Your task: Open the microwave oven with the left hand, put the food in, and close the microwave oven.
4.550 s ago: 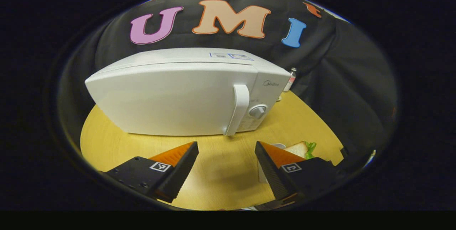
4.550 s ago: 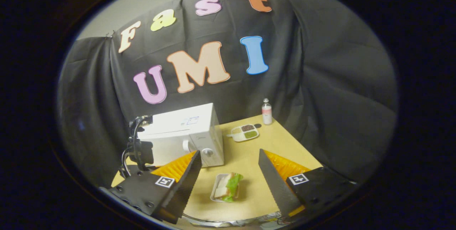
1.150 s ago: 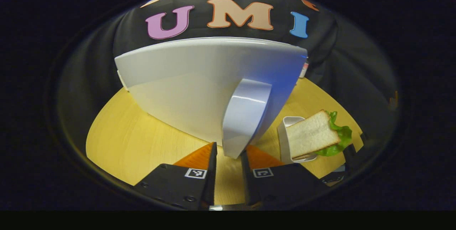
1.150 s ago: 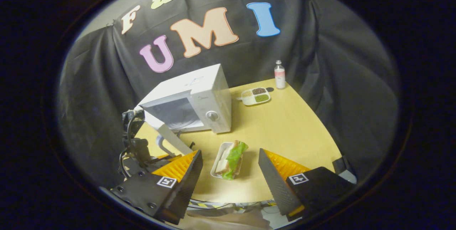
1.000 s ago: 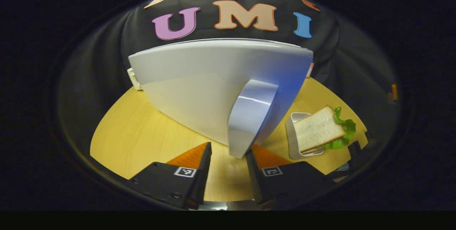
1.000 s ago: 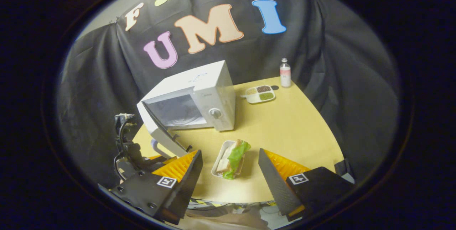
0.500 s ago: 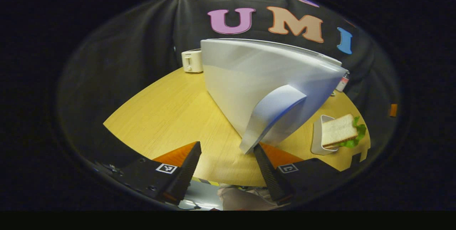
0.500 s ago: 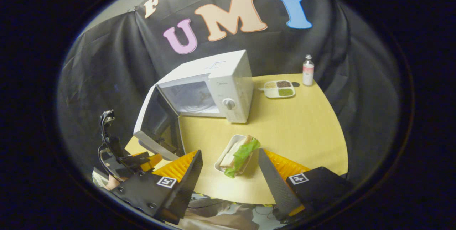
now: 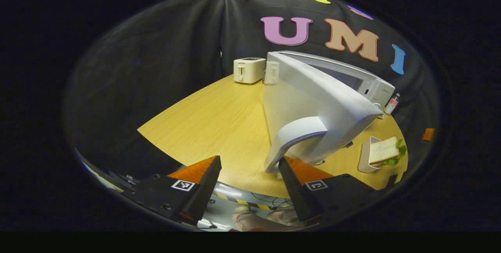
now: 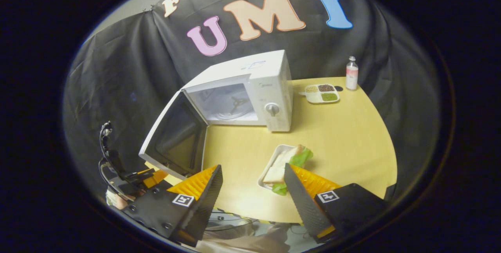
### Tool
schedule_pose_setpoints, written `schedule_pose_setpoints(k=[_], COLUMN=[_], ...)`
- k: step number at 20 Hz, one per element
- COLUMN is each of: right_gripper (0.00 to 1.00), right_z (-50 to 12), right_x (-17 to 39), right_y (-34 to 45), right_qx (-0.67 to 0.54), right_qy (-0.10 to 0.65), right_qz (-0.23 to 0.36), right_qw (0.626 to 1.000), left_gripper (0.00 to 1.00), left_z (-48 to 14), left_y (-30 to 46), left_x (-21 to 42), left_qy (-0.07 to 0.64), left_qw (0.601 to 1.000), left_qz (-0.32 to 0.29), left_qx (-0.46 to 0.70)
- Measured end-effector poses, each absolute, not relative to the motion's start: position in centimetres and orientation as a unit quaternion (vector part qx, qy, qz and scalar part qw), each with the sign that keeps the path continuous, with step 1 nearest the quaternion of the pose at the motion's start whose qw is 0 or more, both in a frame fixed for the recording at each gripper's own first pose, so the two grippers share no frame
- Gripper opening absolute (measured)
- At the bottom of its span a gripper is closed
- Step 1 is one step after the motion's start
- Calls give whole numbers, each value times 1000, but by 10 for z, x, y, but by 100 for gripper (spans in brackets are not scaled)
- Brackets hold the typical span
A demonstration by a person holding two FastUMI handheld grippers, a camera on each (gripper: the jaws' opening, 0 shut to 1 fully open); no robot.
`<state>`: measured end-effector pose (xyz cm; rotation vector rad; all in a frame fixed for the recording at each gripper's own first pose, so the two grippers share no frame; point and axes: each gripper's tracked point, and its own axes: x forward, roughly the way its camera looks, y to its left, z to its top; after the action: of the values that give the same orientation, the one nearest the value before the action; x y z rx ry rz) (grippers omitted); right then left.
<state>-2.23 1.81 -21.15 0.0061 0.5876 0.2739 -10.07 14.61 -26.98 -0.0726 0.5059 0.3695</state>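
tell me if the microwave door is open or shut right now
Open. In the right gripper view the door is swung wide to the side of the microwave, and the bare inside with its turntable shows.

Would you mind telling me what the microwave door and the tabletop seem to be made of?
Microwave door: glossy white outside, probably plastic or painted metal, since it catches soft highlights. Tabletop: light wood or wood-look laminate, matte, with fine straight grain lines; which one, I cannot tell.

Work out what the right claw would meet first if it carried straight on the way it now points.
Probably the sandwich with green lettuce in its white rectangular tray on the yellow wooden table; the open right claw aims there, though depth is unclear.
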Motion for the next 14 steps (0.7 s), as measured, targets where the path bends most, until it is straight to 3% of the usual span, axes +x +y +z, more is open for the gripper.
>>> schedule_pose_setpoints(k=[2, 3, 4, 5, 6, 14], right_gripper=[88, 88, 98, 98, 88, 88], right_z=[-214, -214, -214, -216, -217, -236], right_x=[-27, -31, -34, -38, -41, -65], right_y=[41, 50, 60, 67, 73, 104], right_qx=[12, 14, 16, 16, 16, 22], right_qy=[286, 284, 281, 278, 276, 267], right_qz=[132, 129, 126, 120, 115, 63], right_qw=[949, 950, 951, 953, 954, 961], left_gripper=[91, 99, 100, 100, 100, 99], left_z=[-268, -267, -266, -265, -264, -248], left_y=[163, 170, 179, 187, 195, 281], left_x=[-107, -111, -112, -115, -117, -146], left_qy=[250, 251, 251, 251, 251, 243], left_qw=[951, 952, 952, 953, 954, 952], left_qz=[175, 170, 168, 166, 163, 183], left_qx=[-39, -42, -40, -38, -36, -12])
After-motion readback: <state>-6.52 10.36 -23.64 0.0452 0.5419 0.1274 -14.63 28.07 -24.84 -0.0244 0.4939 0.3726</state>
